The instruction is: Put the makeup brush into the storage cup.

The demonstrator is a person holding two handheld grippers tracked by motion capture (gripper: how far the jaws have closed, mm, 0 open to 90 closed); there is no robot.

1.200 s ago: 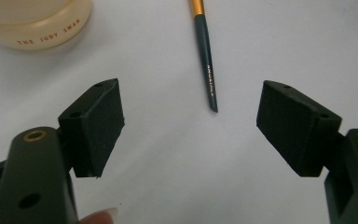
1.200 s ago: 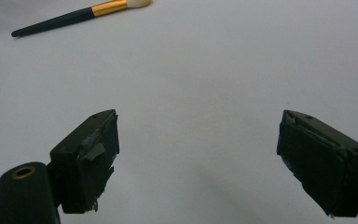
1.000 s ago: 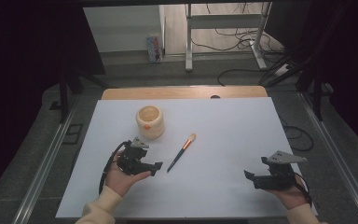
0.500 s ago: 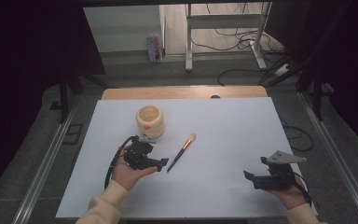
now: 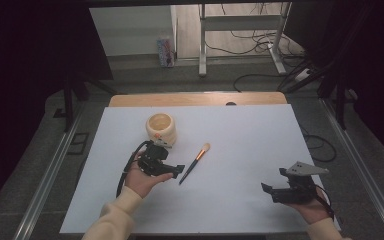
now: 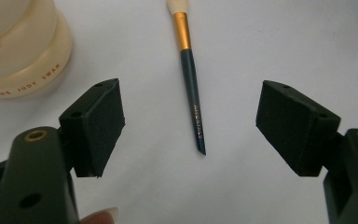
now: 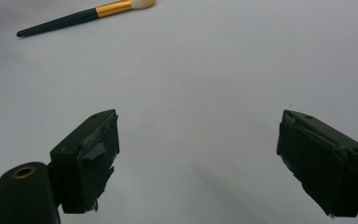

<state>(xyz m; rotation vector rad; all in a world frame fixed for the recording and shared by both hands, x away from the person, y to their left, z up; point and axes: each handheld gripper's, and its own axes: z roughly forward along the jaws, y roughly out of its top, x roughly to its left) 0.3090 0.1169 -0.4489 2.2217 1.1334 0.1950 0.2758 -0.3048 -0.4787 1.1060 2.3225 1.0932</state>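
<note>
A makeup brush (image 5: 194, 162) with a dark handle, gold ferrule and pale bristles lies on the white table (image 5: 240, 135). A cream ceramic cup (image 5: 160, 129) stands just behind my left hand. My left gripper (image 5: 179, 170) is open beside the brush's handle end; in the left gripper view the brush (image 6: 192, 84) lies between and beyond the wide-apart jaws, with the cup (image 6: 21, 51) at upper left. My right gripper (image 5: 274, 181) is open near the front right, nothing between its jaws; the right gripper view shows the brush (image 7: 81, 17) far off at upper left.
A wooden strip (image 5: 195, 98) runs along the table's far edge. Beyond it are a metal stand (image 5: 240, 30) and cables (image 5: 260, 37) on the floor. Metal rails (image 5: 55, 165) flank the table on both sides.
My left gripper has moved right and slightly forward toward the brush's handle end. The right gripper has stayed put.
</note>
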